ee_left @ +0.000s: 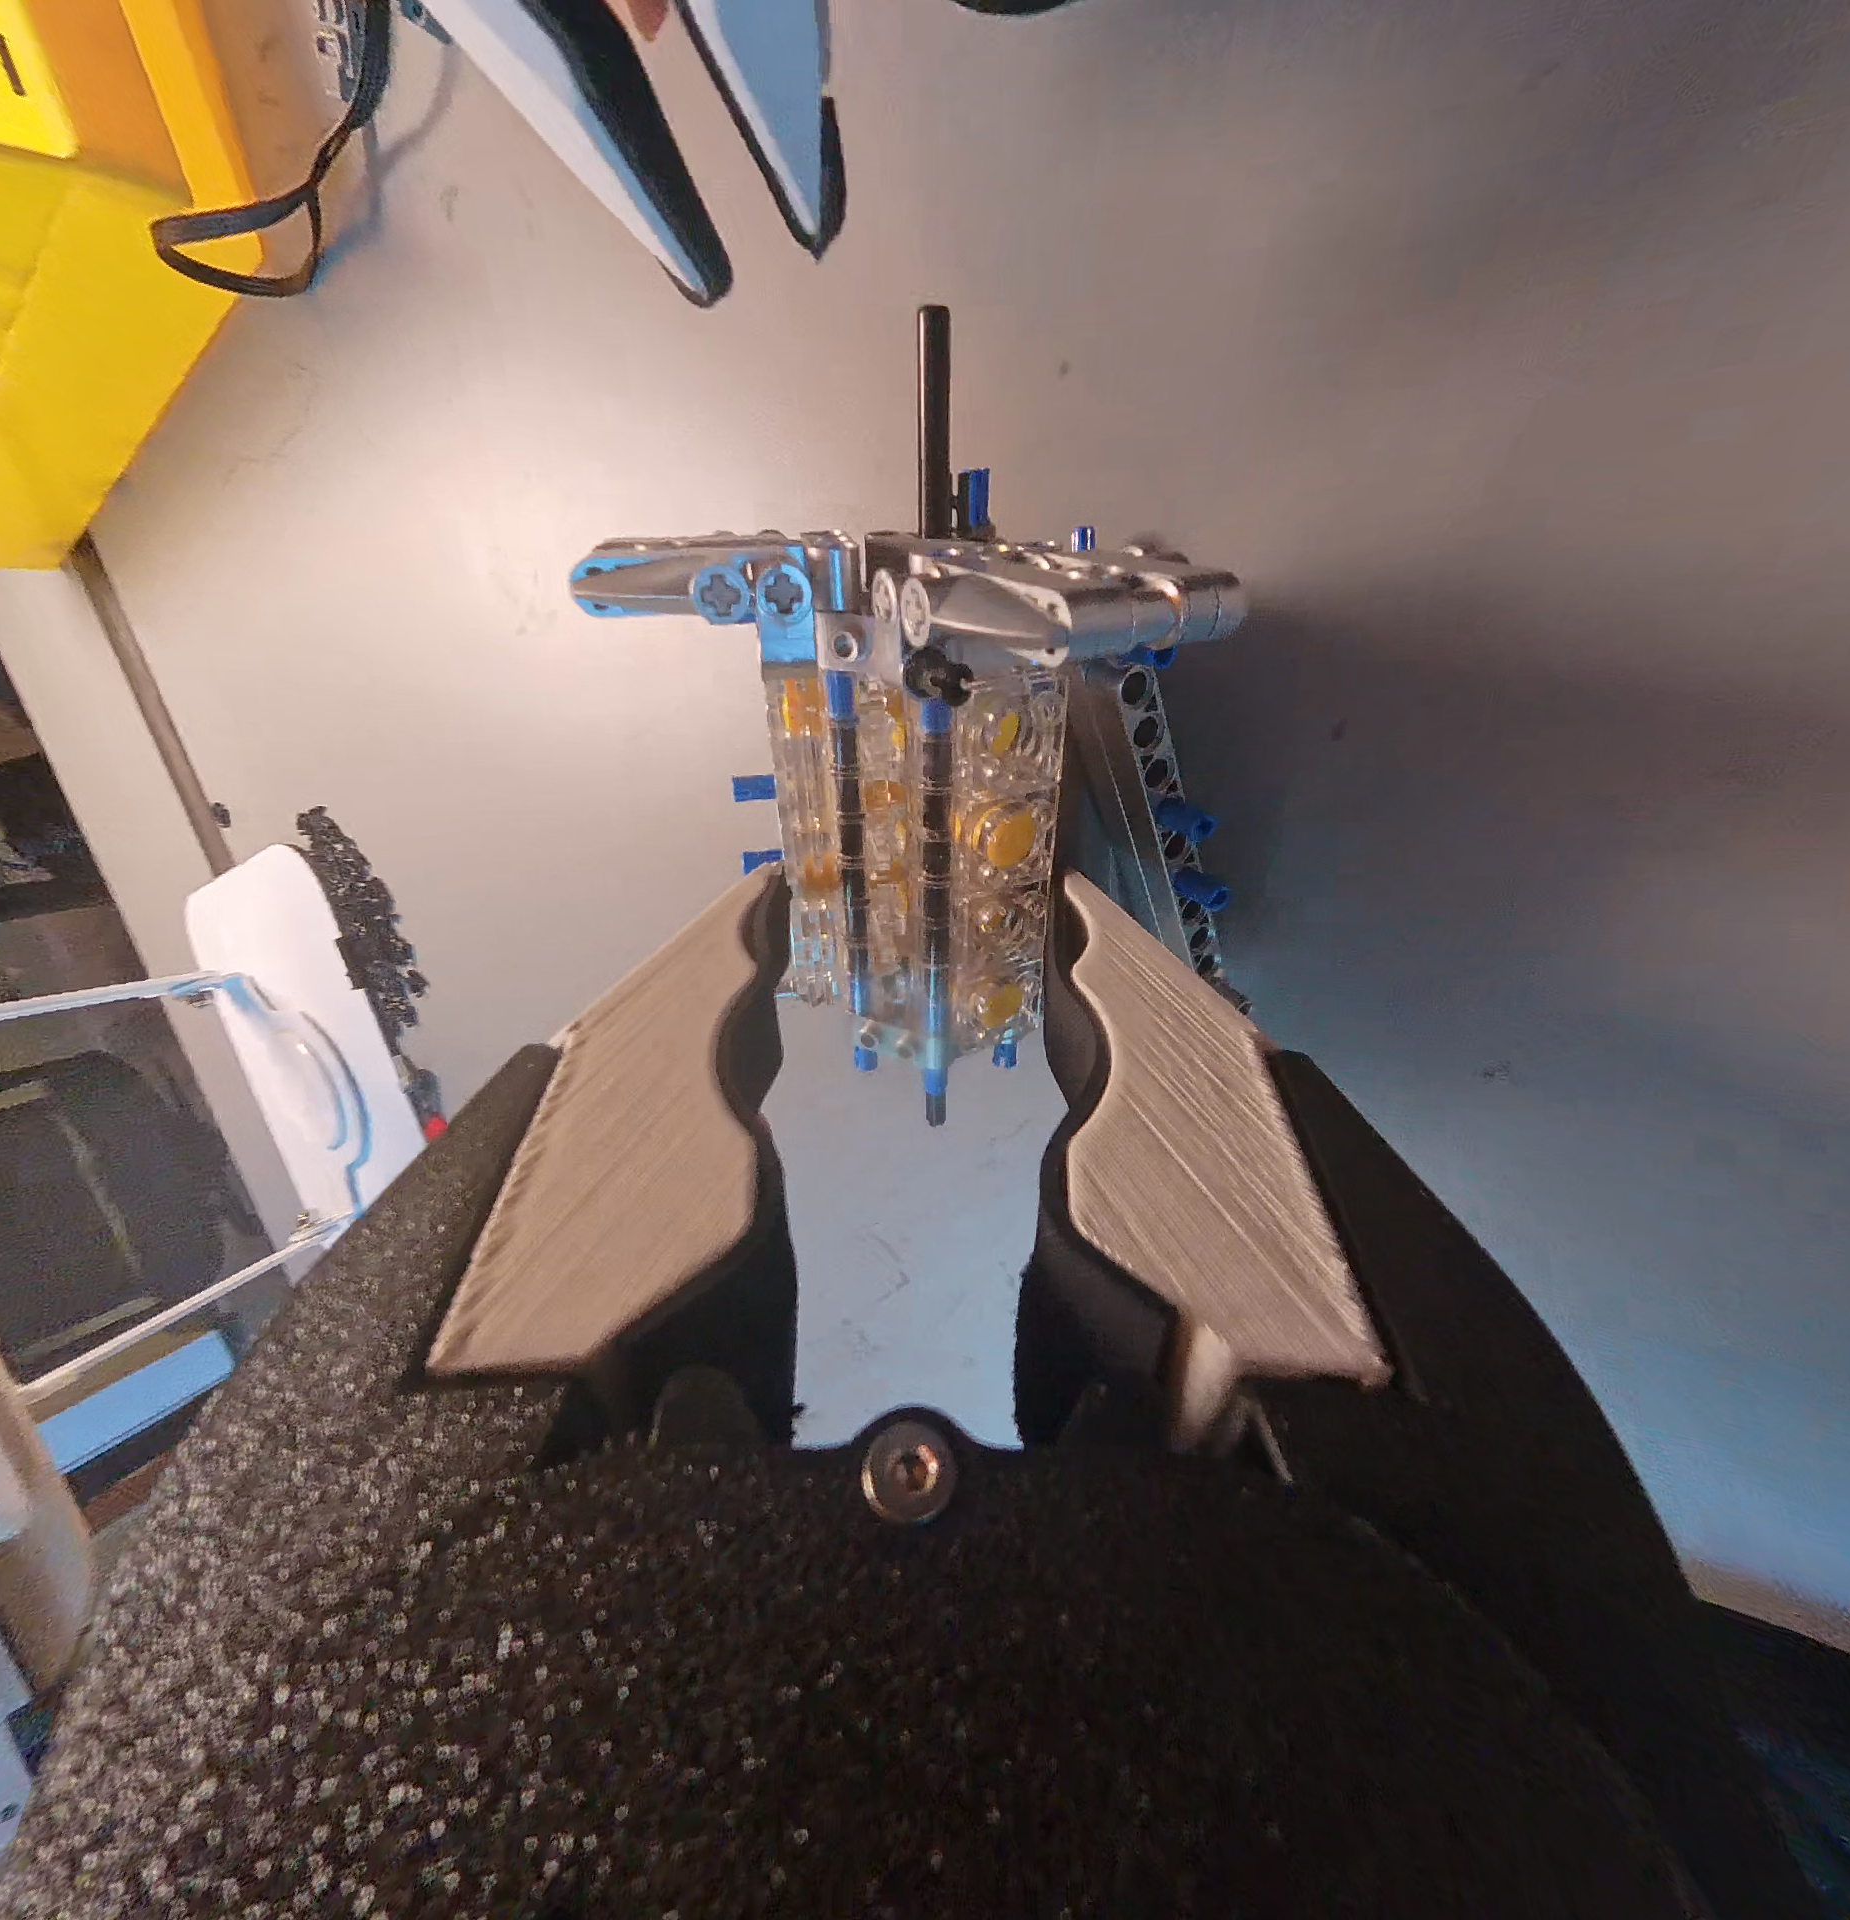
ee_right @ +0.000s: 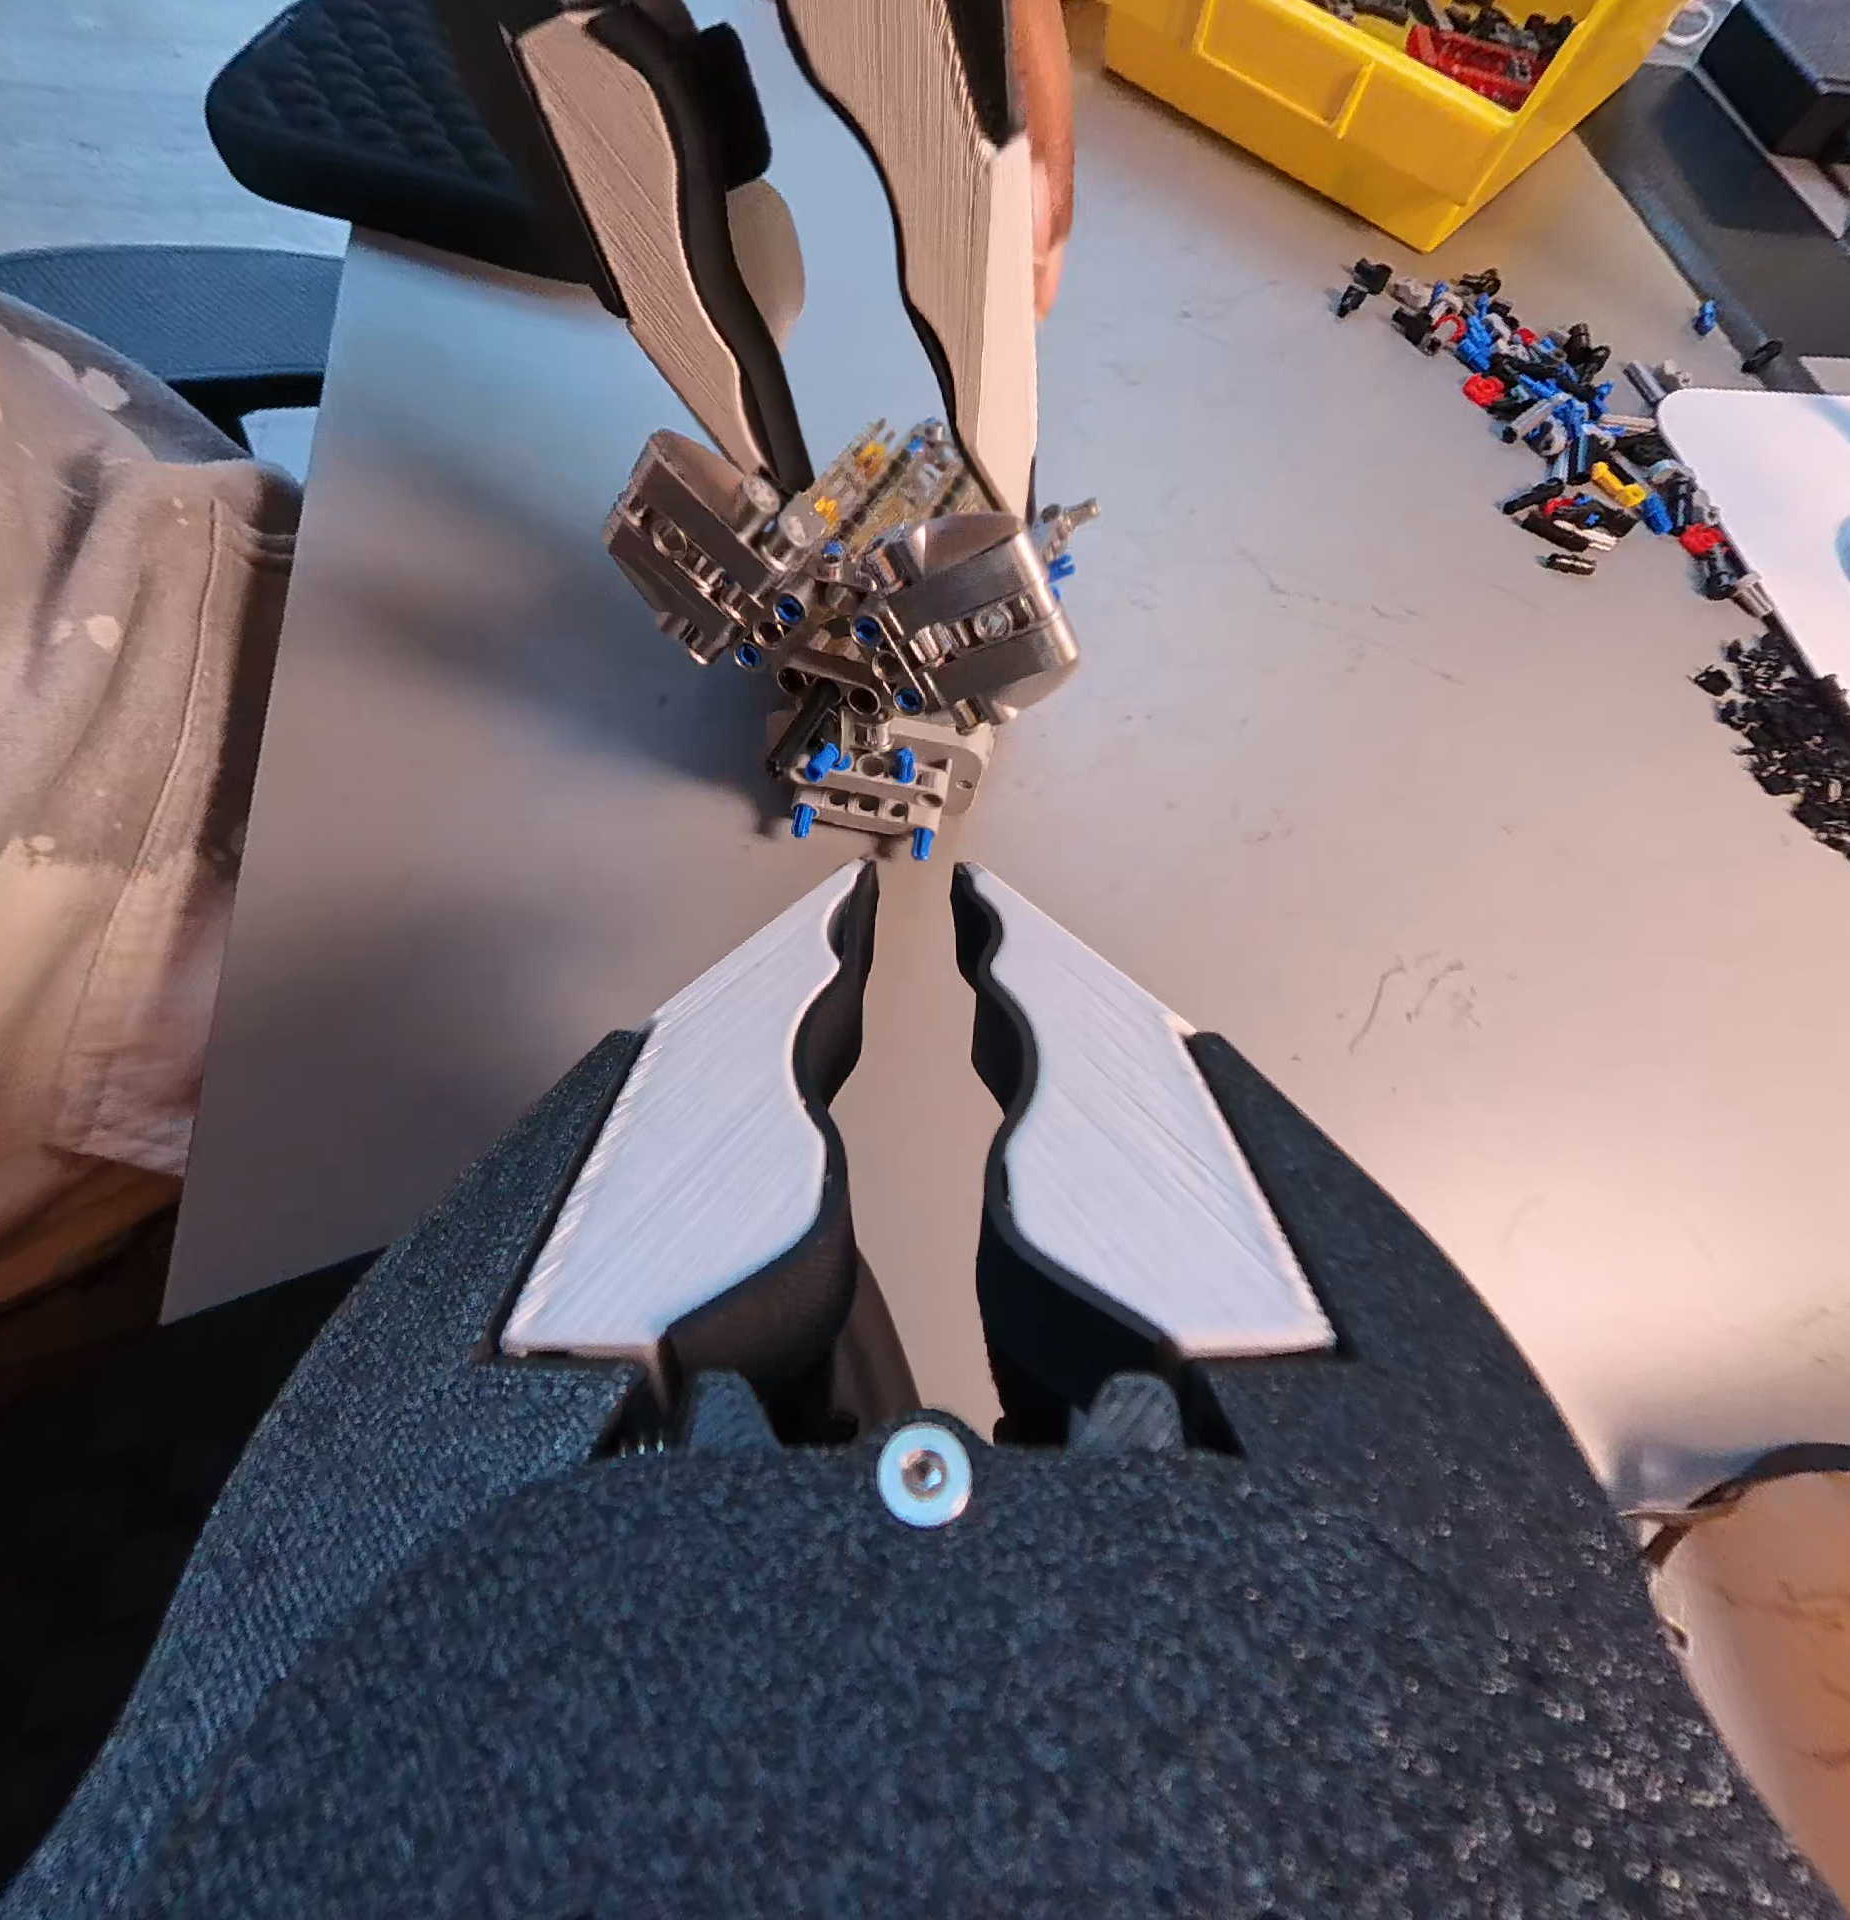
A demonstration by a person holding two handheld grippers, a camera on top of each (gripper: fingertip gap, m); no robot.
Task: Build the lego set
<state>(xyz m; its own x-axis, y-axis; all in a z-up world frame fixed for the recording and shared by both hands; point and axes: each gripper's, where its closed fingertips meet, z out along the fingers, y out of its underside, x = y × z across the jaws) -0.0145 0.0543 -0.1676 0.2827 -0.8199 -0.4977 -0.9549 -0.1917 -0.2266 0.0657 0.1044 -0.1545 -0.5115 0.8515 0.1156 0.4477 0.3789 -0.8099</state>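
A small building-brick model has a clear block with yellow discs inside, grey beams, blue pins and a black axle sticking out of its far end. My left gripper is shut on the clear block, one finger on each side. In the right wrist view the left gripper comes in from the top and holds the model over the grey table. My right gripper is just short of the model's grey end, jaws slightly apart and empty. It also shows in the left wrist view.
A yellow parts bin stands at the back right. Piles of small coloured parts and black parts lie beside a white plate. A person's sleeve and a black chair are at the left table edge. About 10 cm separates my left fingertips from my right. The white plate lies some 35 cm from my left tips, 40 cm from my right tips. Seen from the left wrist view as well.
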